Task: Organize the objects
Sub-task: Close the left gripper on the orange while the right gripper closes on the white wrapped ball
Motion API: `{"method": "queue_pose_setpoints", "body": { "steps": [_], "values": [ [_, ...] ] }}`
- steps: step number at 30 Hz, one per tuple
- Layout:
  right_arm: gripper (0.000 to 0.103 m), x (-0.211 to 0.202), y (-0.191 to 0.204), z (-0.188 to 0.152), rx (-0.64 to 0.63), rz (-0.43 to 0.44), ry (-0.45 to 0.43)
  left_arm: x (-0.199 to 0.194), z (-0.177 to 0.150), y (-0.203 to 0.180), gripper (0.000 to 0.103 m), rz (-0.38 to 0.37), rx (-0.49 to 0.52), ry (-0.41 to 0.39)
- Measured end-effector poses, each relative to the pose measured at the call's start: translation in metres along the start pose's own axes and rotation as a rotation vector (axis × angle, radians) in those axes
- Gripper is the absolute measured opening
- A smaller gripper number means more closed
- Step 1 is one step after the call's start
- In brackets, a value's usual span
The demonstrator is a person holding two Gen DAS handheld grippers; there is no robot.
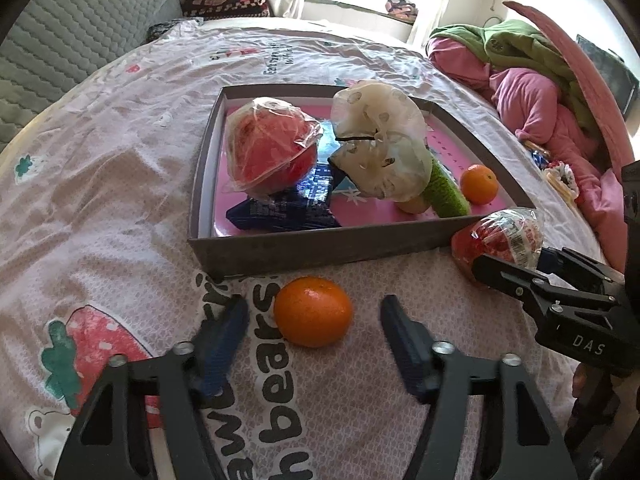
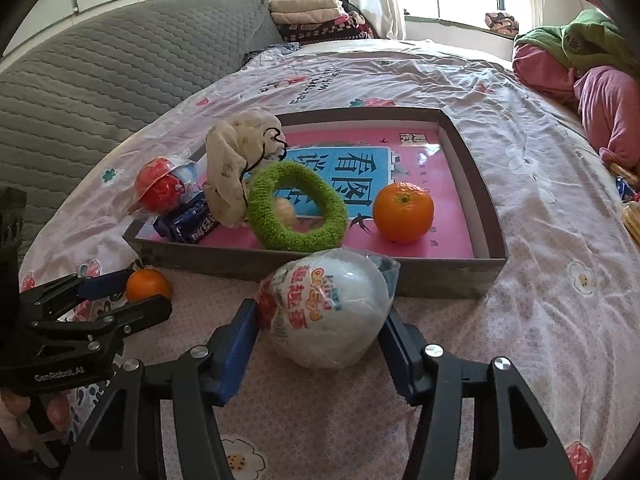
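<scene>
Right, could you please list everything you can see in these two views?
box: 1, grey with pink floor, on the sheet
oranges: 2, orange, one in the box, the other on the sheet before it
eggs: 2, wrapped, red and white, one in the box's far left corner, the other outside the front wall
ring: 1, green, in the box
pouch: 1, cream, in the box behind the ring
packet: 1, dark blue, in the box, left
sheet: 1, pale pink print, over the bed
clothes: a pile, pink and green, far right
blankets: a folded stack, by the window
left gripper: open, astride the outer orange
right gripper: astride the outer egg, grip unclear
</scene>
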State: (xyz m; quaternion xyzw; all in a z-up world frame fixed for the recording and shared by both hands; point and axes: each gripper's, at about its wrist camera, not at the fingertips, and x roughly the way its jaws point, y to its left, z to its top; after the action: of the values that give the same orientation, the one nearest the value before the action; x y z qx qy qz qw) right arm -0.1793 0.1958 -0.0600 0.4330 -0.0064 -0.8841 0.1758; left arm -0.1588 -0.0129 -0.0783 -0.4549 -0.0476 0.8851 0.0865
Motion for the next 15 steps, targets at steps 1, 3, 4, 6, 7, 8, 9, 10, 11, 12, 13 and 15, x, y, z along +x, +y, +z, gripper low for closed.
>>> {"method": "queue_pose_setpoints", "body": {
  "steps": [1, 3, 4, 6, 7, 8, 9, 10, 11, 12, 13, 15],
  "values": [
    [0.058, 0.000, -0.001, 0.000, 0.006, 0.006, -0.001, 0.001, 0.000, -0.001, 0.059, 0.002, 0.005, 0.004],
    [0.058, -0.001, -0.003, 0.000, 0.019, 0.012, -0.005, 0.003, 0.000, -0.003, 0.048, 0.002, 0.012, 0.009],
    [0.058, -0.002, -0.003, 0.000, 0.021, 0.015, -0.006, 0.004, 0.000, -0.004, 0.046, 0.004, 0.016, 0.010],
    [0.058, -0.002, -0.004, 0.000, 0.020, 0.014, -0.007, 0.005, -0.001, -0.006, 0.040, 0.018, 0.033, 0.006],
    [0.058, -0.003, -0.004, 0.000, 0.020, 0.014, -0.009, 0.005, -0.001, -0.006, 0.040, 0.022, 0.040, 0.005],
    [0.058, -0.004, -0.003, 0.000, 0.022, 0.014, -0.011, 0.004, 0.000, -0.007, 0.039, 0.022, 0.041, 0.006],
    [0.058, -0.005, -0.003, 0.000, 0.023, 0.013, -0.012, 0.004, 0.000, -0.007, 0.039, 0.019, 0.041, 0.006],
    [0.058, -0.006, -0.003, 0.001, 0.022, 0.011, -0.015, 0.002, 0.000, -0.006, 0.039, 0.016, 0.039, 0.003],
    [0.058, -0.008, -0.002, 0.001, 0.020, 0.010, -0.020, 0.000, 0.001, -0.006, 0.039, 0.013, 0.036, -0.002],
    [0.058, -0.010, -0.002, 0.002, 0.018, 0.008, -0.025, -0.002, 0.001, -0.007, 0.039, 0.010, 0.037, -0.006],
    [0.058, -0.012, -0.001, 0.002, 0.016, 0.009, -0.028, -0.005, 0.001, -0.008, 0.039, 0.010, 0.040, -0.011],
    [0.058, -0.016, 0.001, 0.003, 0.015, 0.010, -0.034, -0.010, 0.002, -0.010, 0.039, 0.010, 0.047, -0.021]
  ]
}}
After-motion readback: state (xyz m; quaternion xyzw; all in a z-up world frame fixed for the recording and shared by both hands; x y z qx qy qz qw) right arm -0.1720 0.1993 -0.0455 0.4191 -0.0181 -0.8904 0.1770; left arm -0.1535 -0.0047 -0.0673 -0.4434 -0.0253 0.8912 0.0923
